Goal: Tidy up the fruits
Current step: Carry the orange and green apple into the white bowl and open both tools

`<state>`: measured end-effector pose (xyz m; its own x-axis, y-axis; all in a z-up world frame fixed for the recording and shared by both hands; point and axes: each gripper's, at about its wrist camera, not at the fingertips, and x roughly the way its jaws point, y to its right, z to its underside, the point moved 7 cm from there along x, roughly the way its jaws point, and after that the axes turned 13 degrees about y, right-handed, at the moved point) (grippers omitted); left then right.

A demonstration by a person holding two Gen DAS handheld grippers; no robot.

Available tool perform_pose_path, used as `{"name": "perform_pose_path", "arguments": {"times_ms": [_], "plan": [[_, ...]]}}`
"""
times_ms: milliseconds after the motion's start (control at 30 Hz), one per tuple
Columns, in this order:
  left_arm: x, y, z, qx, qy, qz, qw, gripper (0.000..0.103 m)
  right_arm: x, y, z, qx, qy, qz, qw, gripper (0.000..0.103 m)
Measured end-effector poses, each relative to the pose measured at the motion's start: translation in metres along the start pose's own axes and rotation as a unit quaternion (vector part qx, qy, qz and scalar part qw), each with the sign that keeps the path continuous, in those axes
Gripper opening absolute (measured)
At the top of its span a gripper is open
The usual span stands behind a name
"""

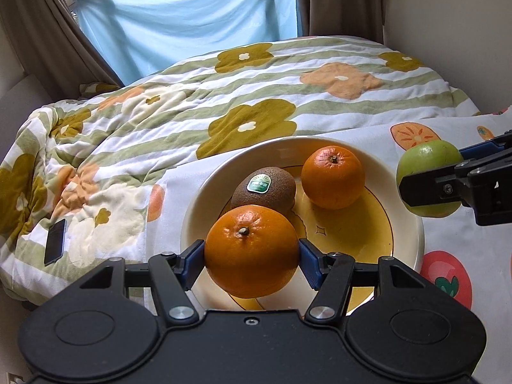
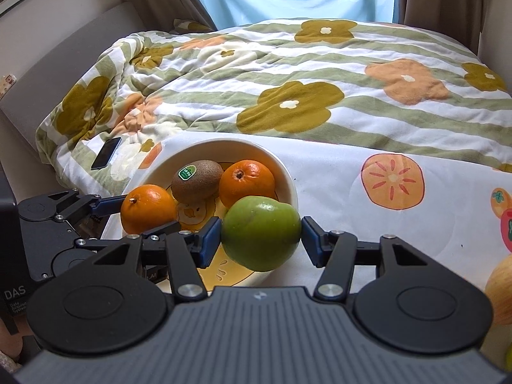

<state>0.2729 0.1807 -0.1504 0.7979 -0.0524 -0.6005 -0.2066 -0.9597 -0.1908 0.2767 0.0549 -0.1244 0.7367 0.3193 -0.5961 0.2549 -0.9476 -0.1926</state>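
Note:
A cream bowl [image 1: 204, 204] with a yellow inside sits on a fruit-print cloth on the bed. In it lie a kiwi [image 1: 263, 188] with a green sticker and an orange [image 1: 332, 176]. My left gripper [image 1: 251, 259] is shut on a second orange [image 1: 251, 249], held over the bowl's near side. My right gripper [image 2: 260, 236] is shut on a green apple [image 2: 260, 232] at the bowl's right rim [image 2: 288, 176]; it also shows in the left wrist view [image 1: 425, 160]. The held orange [image 2: 148, 208], kiwi [image 2: 196, 180] and other orange [image 2: 247, 182] show in the right wrist view.
A flowered quilt [image 1: 224, 96] covers the bed behind the bowl. A black phone [image 1: 55, 241] lies on the quilt to the left. A pale apple [image 2: 499, 291] lies at the right edge of the right wrist view. Curtains and a blue sheet hang behind.

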Motion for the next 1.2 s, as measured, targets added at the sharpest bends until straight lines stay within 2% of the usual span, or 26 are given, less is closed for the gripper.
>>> {"name": "perform_pose_path", "arguments": {"times_ms": [133, 167, 200, 267, 300, 567, 667, 1200], "plan": [[0.007, 0.003, 0.005, 0.009, -0.021, -0.001, 0.9997, 0.067, 0.002, 0.0, 0.001, -0.002, -0.003, 0.004, 1.0, 0.069], [0.007, 0.003, 0.006, 0.009, -0.022, 0.0, 0.9997, 0.07, 0.003, 0.001, 0.001, -0.003, -0.004, 0.005, 1.0, 0.069], [0.004, 0.003, 0.006, 0.01, -0.014, 0.0, 0.9998, 0.074, 0.003, 0.001, 0.001, -0.003, -0.004, 0.005, 1.0, 0.069], [-0.004, 0.001, 0.002, 0.01, 0.006, -0.005, 0.9999, 0.096, 0.004, 0.0, 0.001, -0.006, -0.004, 0.005, 1.0, 0.069], [-0.008, -0.001, -0.001, 0.005, 0.016, -0.003, 0.9998, 0.098, 0.004, 0.0, 0.001, -0.008, -0.004, 0.005, 1.0, 0.069], [-0.029, -0.004, 0.002, -0.053, 0.004, 0.01, 0.9986, 0.098, 0.014, -0.01, -0.001, -0.048, -0.009, -0.014, 0.999, 0.069], [-0.033, 0.0, 0.005, -0.056, 0.001, 0.006, 0.9984, 0.098, 0.022, -0.016, 0.001, -0.075, -0.016, -0.024, 0.997, 0.069], [-0.041, 0.006, 0.024, -0.073, -0.008, -0.009, 0.9973, 0.098, 0.05, -0.027, 0.021, -0.103, -0.05, -0.034, 0.993, 0.069]]}}
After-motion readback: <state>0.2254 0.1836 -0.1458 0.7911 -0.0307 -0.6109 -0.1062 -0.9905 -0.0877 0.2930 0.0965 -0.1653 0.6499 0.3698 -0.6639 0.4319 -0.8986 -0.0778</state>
